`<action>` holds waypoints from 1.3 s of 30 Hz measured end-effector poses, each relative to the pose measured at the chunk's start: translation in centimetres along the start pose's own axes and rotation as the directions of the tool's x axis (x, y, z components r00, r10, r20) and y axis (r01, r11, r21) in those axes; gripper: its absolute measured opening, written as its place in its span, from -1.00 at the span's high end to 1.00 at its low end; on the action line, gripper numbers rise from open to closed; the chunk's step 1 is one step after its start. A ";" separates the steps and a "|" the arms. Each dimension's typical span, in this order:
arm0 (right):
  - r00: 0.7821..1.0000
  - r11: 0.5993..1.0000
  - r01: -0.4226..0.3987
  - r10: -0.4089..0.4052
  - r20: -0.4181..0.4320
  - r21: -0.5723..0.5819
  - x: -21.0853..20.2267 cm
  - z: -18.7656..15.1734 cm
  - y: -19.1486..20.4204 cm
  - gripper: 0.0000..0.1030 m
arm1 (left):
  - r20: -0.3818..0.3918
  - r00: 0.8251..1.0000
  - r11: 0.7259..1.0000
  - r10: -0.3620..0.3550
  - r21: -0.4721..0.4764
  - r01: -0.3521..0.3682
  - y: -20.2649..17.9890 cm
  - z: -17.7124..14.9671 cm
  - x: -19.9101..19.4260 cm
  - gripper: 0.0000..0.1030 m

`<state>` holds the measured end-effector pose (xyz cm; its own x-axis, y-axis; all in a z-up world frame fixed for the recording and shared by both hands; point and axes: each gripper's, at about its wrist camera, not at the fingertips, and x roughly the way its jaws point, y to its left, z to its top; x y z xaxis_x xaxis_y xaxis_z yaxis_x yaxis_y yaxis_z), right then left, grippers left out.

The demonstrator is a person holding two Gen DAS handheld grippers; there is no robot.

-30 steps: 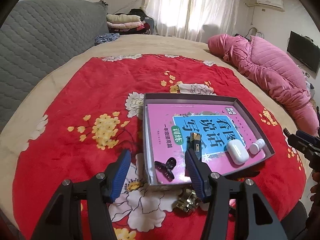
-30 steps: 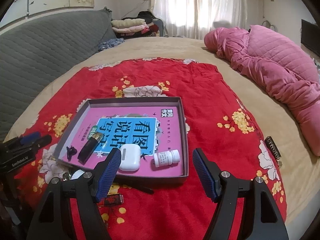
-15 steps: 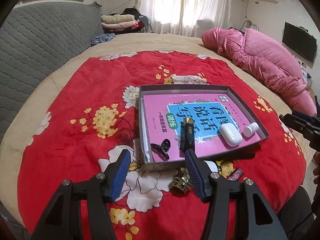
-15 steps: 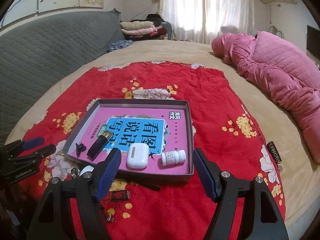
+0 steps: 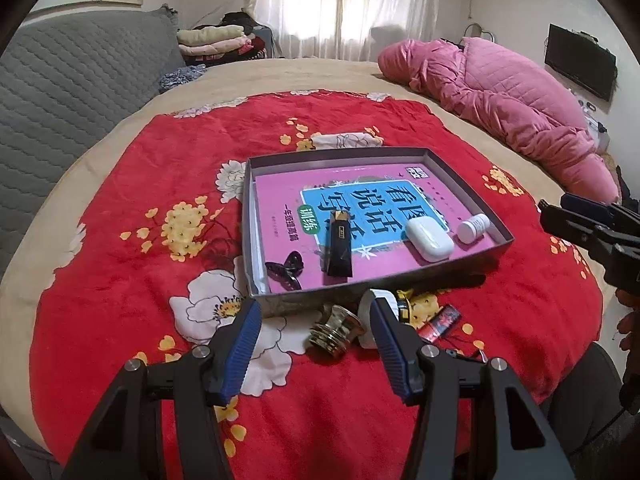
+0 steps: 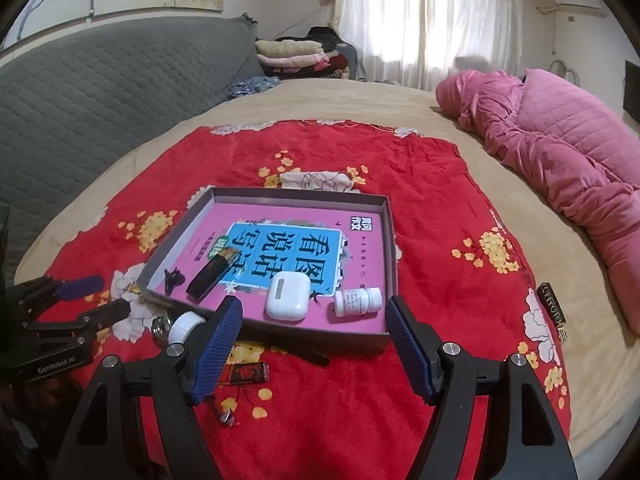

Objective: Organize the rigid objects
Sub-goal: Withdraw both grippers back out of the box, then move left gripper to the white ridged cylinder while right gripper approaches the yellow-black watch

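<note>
Grey cardboard forms the shallow tray (image 5: pixel 460 178) lying on the red flowered blanket (image 5: pixel 120 184) in the middle of the bed, and most of the small hard things already sit inside it. A pink workbook (image 5: pixel 280 192) with a blue panel of large Chinese characters lines its floor. On the book lie a black hair claw (image 5: pixel 286 270), a black lighter (image 5: pixel 339 242) with a gold top, a white earbud case (image 5: pixel 430 238) and, just beside that, a small white pill bottle (image 5: pixel 473 229) on its side with a printed label too small to read. Against the tray's near wall, outside it, rest a brass-coloured metal fitting (image 5: pixel 334 330), a white round cap (image 6: pixel 185 326) and a flat red packet (image 5: pixel 440 322); a small metal bit (image 6: pixel 227 417) lies further out on the blanket. The left gripper (image 5: pixel 314 330) hangs over the fitting with its blue pads spread wide and nothing between them. The right gripper (image 6: pixel 314 330) is likewise released, empty, facing the tray's near wall below the bottle. A "GenRobot.AI" mark shows on the left tool's body in the right view. A pink quilt (image 6: pixel 560 152) is heaped to the right, a grey quilted headboard (image 6: pixel 100 92) to the left.
</note>
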<state>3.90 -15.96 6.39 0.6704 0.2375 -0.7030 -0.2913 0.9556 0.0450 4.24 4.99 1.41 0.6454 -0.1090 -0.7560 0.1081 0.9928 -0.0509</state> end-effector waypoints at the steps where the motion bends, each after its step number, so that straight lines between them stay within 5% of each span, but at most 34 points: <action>1: 1.000 1.000 -0.005 0.005 0.002 -0.008 -0.1 -0.1 0.2 -0.46 | -0.002 1.000 1.000 -0.002 -0.002 0.002 0.0 0.0 0.0 -0.09; 21: 0.994 0.972 -0.089 0.074 -0.074 -0.218 1.8 -4.4 5.4 -0.46 | -0.039 0.998 0.998 -0.057 0.015 0.058 -1.0 -0.9 0.0 -0.09; 39: 0.967 0.957 -0.199 0.157 -0.199 -0.209 6.6 -7.8 6.2 -0.46 | -0.101 0.990 0.994 -0.102 0.036 0.106 -2.2 -2.0 1.6 -0.09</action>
<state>1.20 -9.79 -3.55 0.4671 0.3454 -0.8139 -0.5549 0.8312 0.0342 3.52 2.74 -1.00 0.5512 -0.2043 -0.8090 0.2031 0.9732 -0.1074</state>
